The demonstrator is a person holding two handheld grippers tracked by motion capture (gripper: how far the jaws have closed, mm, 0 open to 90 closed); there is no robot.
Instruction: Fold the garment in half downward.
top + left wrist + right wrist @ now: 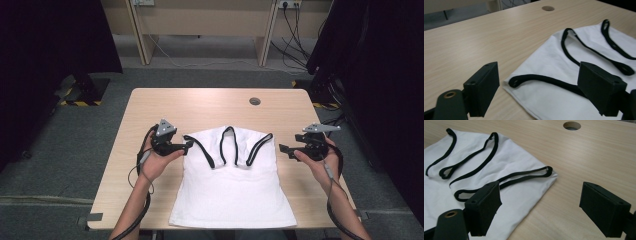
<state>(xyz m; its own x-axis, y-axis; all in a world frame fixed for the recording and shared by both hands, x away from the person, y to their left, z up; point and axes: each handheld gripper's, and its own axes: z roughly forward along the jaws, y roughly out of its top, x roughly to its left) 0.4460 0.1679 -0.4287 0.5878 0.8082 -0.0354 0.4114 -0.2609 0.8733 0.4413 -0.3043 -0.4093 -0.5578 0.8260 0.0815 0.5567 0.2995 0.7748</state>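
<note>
A white top [232, 185] with black trim lies flat at the middle of the table [200, 102], its straps toward 12 o'clock and its hem at the near edge toward 6. The left gripper [186, 145] sits at the top's 9 o'clock shoulder corner with its jaws apart, seemingly just touching the cloth there; the right gripper [286, 149] hangs at 3 o'clock, just off the other shoulder, jaws also apart and empty. This looks like the start of a fold, so each claw would do best to slide one jaw under the corner, catch both layers plus the black strap [544, 79], and close together so the cloth lifts evenly without bunching. The table is pale wood, bare apart from a round cable hole [255, 101] toward 1 o'clock. Grey carpet [60, 150] surrounds it, dark curtains stand at both sides, and wooden desks with trailing cables [295, 30] line the far wall.
</note>
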